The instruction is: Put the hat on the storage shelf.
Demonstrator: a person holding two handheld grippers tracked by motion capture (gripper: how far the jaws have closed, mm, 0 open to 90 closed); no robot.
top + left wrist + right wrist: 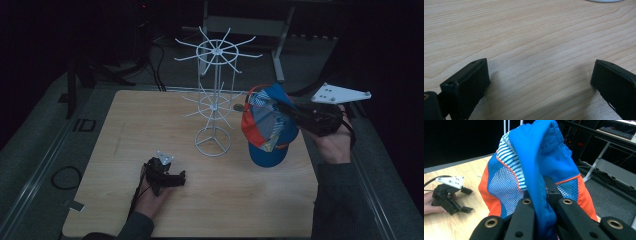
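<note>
Between the pinched jaws of the right gripper (295, 116), a fold of a blue, orange and striped cap (267, 127) is held above the right part of the wooden table (125, 130), just beside a white wire rack (215, 95). The cap hangs with its long axis near vertical, crown uppermost and blue brim pointing down toward the tabletop. In the right gripper view the cloth (536, 165) drapes over the jaws and hides their tips. Near the front left of the table, well apart from the cap, the left gripper (167, 175) rests low over the wood with its jaws spread wide on nothing. The room behind the rack is dark and hard to make out; only a table frame shows dimly.
</note>
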